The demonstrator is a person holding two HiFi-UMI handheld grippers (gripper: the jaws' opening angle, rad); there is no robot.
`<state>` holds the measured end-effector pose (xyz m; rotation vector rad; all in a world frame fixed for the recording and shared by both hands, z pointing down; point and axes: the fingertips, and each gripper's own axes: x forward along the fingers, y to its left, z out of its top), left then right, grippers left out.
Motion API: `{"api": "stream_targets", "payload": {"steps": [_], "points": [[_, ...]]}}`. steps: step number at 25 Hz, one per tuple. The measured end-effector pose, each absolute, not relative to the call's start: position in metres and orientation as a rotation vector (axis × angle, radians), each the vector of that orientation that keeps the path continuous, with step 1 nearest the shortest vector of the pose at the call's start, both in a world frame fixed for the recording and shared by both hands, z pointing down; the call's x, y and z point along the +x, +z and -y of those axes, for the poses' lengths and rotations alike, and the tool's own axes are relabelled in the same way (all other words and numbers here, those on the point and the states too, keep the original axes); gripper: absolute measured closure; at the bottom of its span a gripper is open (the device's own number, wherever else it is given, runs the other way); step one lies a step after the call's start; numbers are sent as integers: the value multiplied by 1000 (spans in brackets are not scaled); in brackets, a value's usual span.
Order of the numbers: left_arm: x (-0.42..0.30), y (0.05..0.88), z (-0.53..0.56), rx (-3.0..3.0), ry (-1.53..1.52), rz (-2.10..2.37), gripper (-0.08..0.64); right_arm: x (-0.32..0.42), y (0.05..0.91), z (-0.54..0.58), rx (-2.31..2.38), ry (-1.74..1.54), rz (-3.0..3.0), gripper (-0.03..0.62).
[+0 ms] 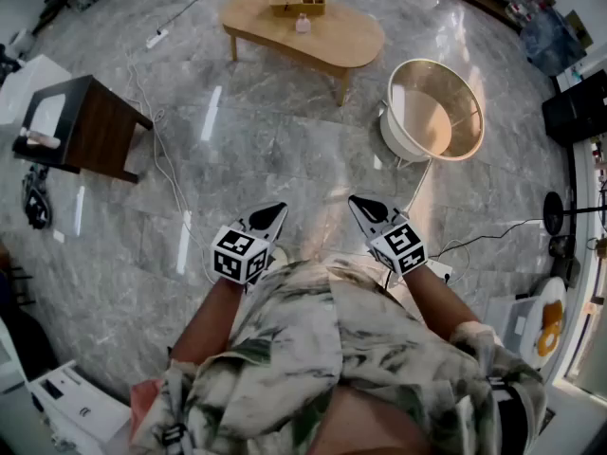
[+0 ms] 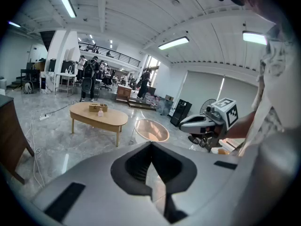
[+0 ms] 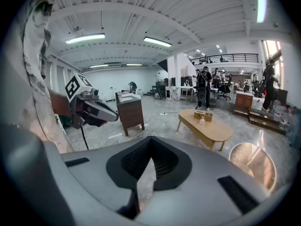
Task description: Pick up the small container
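On the head view, left gripper (image 1: 277,214) and right gripper (image 1: 357,204) sit side by side, close to the person's torso, over grey marble floor (image 1: 266,131), both pointing toward the far oval wooden desk (image 1: 327,41). Small container (image 1: 303,24), pink, stands on that desk just in front of a wooden box (image 1: 297,4), well apart from both grippers. Round metal basin (image 1: 438,112) is on the floor right of the desk, dark wooden stand (image 1: 90,121) off to the left. Left gripper view: jaws are closed tip to tip with nothing in them. The small container (image 2: 100,112) shows beyond them on the desk (image 2: 101,118), the basin (image 2: 151,130) is nearer, and the right gripper (image 2: 184,124) is in frame at right. Right gripper view: jaws are also closed and empty. The small container (image 3: 201,121) is on the desk (image 3: 209,128) beside the box (image 3: 203,116), with the left gripper (image 3: 112,117) at left and the stand (image 3: 130,112) behind it.
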<state>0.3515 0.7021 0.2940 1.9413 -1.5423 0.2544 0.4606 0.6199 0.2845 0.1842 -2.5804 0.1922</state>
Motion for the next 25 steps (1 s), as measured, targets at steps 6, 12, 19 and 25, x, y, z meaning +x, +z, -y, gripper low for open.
{"api": "stream_targets", "payload": {"steps": [6,12,19,25], "points": [[257,298,-736,1966,257,1566,538,363,282,-644,206,142,2623,572],[195,310,-761,1916,219,1580,538,312,288,-675,149,212,2591,572],[157,326,-726,1880,218,1623,535,278,302,-644,145,222,2584,571],[110,328,-662,1861,218,1666,422,230,315,-581,97,247,2590,572]]}}
